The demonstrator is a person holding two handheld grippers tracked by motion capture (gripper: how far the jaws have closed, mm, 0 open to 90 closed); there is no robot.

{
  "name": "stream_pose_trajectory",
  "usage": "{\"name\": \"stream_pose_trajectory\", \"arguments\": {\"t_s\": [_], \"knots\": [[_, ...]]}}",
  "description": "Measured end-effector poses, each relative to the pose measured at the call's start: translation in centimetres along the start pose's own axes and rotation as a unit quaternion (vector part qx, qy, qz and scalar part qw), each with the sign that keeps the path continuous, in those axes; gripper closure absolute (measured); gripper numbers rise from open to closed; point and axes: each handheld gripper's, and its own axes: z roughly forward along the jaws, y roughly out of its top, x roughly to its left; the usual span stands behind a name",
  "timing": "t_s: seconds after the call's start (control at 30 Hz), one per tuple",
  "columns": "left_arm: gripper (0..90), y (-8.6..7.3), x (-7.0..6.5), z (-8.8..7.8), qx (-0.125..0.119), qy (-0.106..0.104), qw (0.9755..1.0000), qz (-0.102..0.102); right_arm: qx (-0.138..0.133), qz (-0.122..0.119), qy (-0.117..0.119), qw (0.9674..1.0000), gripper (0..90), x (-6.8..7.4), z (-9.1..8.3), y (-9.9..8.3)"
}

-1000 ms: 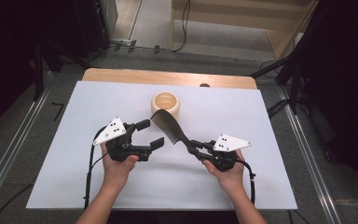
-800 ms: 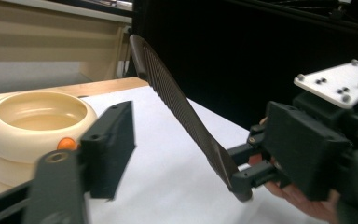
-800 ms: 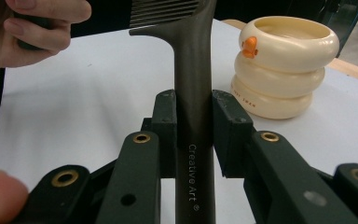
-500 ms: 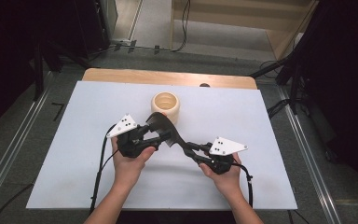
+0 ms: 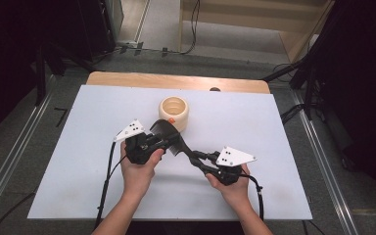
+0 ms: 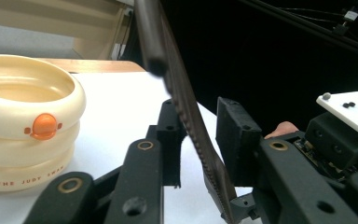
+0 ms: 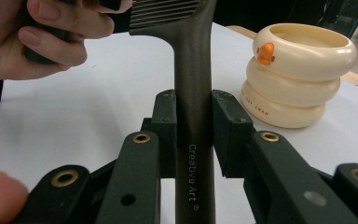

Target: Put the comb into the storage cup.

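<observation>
In the right gripper view, the right gripper (image 7: 193, 135) pinches the straight handle of a dark brown plastic comb (image 7: 193, 70) between its black jaws; the handle runs up the middle of the view, with pale lettering "Creative Art ®" printed along it just below the pads; past the jaws the handle widens into the toothed head, where a hand (image 7: 51, 32) wraps the other gripper. In the left gripper view, the left gripper (image 6: 200, 140) has just been closing its jaws on the comb's head, which crosses slantwise between them, its row of fine teeth facing the right-hand pad; whether both pads press on it I cannot tell. From above, the comb bridges the two grippers, held clear of the white surface (image 5: 78, 171); beyond it stands a cream ringed plastic cup (image 5: 174, 111) with an orange knob, its lowest ring lettered "THE JUDY SWAN".
</observation>
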Motion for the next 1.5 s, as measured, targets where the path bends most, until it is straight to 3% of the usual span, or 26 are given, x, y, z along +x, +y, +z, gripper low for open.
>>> {"name": "stream_pose_trajectory", "arguments": {"t_s": [0.3,0.47,0.73,0.93,1.17,1.5], "knots": [[79.8,0.1,0.5,-0.1,0.002,-0.022,0.9995,-0.021,-0.006,-0.007,-0.013,0.9999,70.7,0.4,0.2,-0.2],[85.5,0.1,0.0,-0.1,-0.001,-0.044,0.999,-0.004,-0.009,-0.016,-0.03,0.9994,70.4,0.7,0.6,-0.5],[85.8,0.3,-0.3,-0.3,0.0,-0.052,0.9986,0.014,-0.019,-0.014,-0.028,0.9993,69.3,0.8,0.5,-0.5],[85.8,0.9,-0.4,-0.7,-0.002,-0.043,0.9987,0.028,-0.024,0.007,-0.02,0.9995,39.4,0.4,0.2,-0.5],[85.9,1.5,-0.3,-1.1,-0.003,-0.031,0.9986,0.043,-0.025,0.049,-0.001,0.9985,2.9,-0.9,-0.8,-0.7],[85.8,2.0,0.1,-1.5,-0.005,-0.021,0.9985,0.049,-0.024,0.075,-0.044,0.9959,0.0,-2.1,-3.1,-1.7]]}}
